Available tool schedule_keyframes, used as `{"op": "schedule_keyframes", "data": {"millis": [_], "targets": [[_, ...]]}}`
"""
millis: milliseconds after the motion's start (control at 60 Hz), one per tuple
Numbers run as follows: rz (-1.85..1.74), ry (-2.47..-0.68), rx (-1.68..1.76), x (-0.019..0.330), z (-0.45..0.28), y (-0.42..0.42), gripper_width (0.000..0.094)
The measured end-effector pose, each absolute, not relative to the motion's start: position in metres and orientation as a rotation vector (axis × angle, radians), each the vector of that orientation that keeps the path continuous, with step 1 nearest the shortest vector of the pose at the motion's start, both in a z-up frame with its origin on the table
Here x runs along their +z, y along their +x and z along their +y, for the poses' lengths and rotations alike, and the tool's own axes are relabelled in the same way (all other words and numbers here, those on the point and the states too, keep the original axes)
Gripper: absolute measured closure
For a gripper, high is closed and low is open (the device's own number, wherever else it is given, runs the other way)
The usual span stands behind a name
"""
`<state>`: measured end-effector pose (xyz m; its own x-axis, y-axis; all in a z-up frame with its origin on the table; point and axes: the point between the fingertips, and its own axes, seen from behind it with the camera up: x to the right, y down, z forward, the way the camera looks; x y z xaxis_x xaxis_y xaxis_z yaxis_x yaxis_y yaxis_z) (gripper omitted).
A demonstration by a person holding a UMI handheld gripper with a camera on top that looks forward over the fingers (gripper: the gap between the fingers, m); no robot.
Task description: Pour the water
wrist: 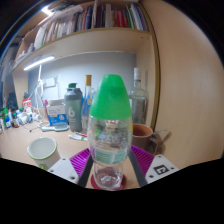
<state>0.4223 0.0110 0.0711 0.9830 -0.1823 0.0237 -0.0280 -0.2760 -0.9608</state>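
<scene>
A clear plastic bottle [109,135] with a green top stands upright between my fingers. Its base sits over a red ring [93,181], right at the fingertips. My gripper [109,163] is shut on the bottle, with the purple pads [76,160] against its lower sides. A white cup [42,150] stands on the wooden desk [20,150] to the left of the fingers. A brown mug [143,134] stands just behind the bottle on the right.
Behind the bottle are a grey flask [73,106], a green bottle [87,96] and a clear glass bottle [137,100]. Small bottles and clutter [12,115] line the far left of the desk. A bookshelf [95,40] hangs above.
</scene>
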Motion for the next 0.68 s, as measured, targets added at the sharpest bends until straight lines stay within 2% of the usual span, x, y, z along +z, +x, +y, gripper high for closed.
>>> {"op": "schedule_keyframes", "data": {"millis": [33,67,333,683], "targets": [[0.168,-1.863,-0.150,0.072,0.004,0.423,0.0127],[0.182,-1.864,-0.143,0.073,-0.003,0.422,0.0093],[0.287,-1.968,-0.160,0.091,-0.114,0.380,0.0102],[0.339,-1.969,-0.181,0.195,-0.298,0.243,0.0096]]}}
